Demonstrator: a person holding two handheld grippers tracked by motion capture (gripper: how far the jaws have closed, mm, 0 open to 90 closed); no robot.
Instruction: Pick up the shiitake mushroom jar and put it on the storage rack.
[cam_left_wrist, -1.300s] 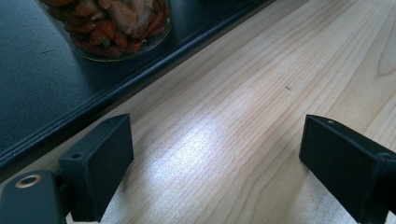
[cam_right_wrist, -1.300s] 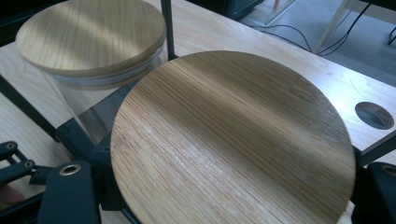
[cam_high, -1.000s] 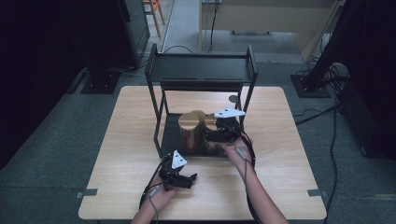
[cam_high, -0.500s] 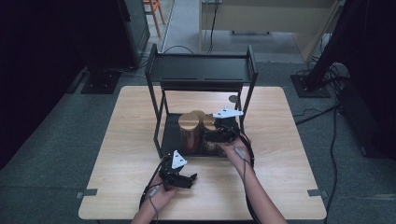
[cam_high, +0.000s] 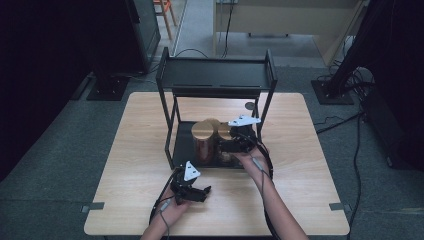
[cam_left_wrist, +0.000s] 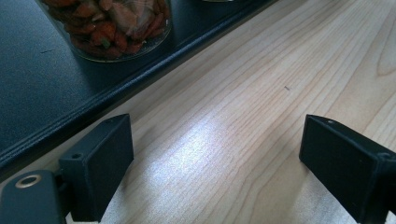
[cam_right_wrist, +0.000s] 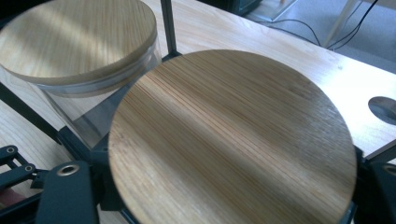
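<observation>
A: Where was the right gripper (cam_high: 231, 145) relative to the black rack (cam_high: 216, 75)?

B: Inside its lower level, reaching in from the front right. Its jaws sat on either side of a jar with a round wooden lid (cam_right_wrist: 233, 140), clamped on it just under the lid as far as the right gripper view showed.

A: And that jar's place on the rack?

B: On the rack's bottom tray (cam_high: 181, 145), toward the right post. A second jar (cam_high: 203, 141), taller in the high view and also wooden-lidded, stood just beside it on the left, the two lids nearly touching.

A: What did the second jar hold?

B: In the left gripper view its glass bottom (cam_left_wrist: 109, 28) showed reddish-orange pieces inside. What they were, I couldn't tell.

A: The left gripper (cam_high: 196, 193)?

B: On the tabletop (cam_high: 310, 150) in front of the rack, well apart from both jars. Its jaws stood wide apart with only bare wood between them, near the tray's front edge.

A: Anything else by the rack?

B: A small round grey thing (cam_high: 249, 105) lay on the tabletop behind the right post.
</observation>
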